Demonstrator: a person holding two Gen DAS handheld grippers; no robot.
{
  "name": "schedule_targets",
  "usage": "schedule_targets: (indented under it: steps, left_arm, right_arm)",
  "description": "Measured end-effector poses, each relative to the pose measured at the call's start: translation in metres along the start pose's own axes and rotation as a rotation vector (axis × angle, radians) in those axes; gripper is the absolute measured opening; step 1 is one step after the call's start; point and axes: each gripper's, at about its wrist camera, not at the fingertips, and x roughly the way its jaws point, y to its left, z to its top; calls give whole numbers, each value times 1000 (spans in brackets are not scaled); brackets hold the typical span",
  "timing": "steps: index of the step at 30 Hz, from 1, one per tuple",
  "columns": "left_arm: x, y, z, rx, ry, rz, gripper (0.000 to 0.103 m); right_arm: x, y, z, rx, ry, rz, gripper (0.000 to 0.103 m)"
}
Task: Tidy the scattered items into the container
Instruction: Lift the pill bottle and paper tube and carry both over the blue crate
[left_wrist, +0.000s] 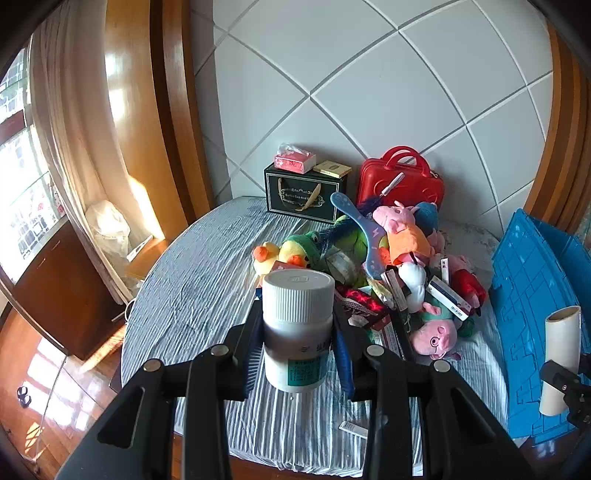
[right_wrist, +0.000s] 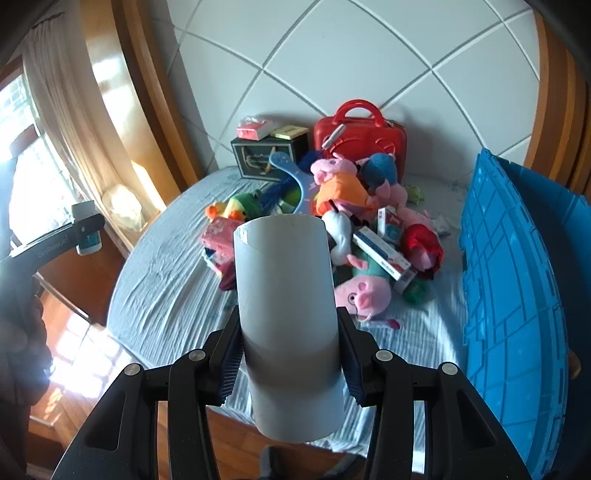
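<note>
My left gripper (left_wrist: 298, 332) is shut on a white pill bottle (left_wrist: 297, 328) with a ribbed cap and a teal label, held upright above the striped table. In the right wrist view that bottle (right_wrist: 88, 236) and the left gripper show small at the far left. My right gripper (right_wrist: 290, 354) is shut on a pale grey tube (right_wrist: 286, 314), gripped around its middle; the same tube (left_wrist: 559, 358) appears at the right edge of the left wrist view. The blue crate (right_wrist: 513, 295) stands at the right of the table, with only its ribbed outer wall showing.
A heap of plush toys (left_wrist: 402, 240), small boxes (right_wrist: 380, 251) and a blue hand mirror (left_wrist: 365, 240) lies mid-table. A black gift bag (left_wrist: 304, 195) and a red case (left_wrist: 402, 181) stand against the tiled wall. A small carton (left_wrist: 352, 428) lies near the table's front edge. A curtain hangs at the left.
</note>
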Motion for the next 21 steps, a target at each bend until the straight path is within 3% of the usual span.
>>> schedule_targets:
  steps: [9, 21]
  left_arm:
    - [-32, -35, 18, 25, -64, -5, 34]
    - [-41, -111, 37, 49, -87, -59, 34]
  right_arm:
    - [-31, -26, 19, 26, -70, 30, 46]
    - [-69, -75, 37, 46, -146, 64, 46]
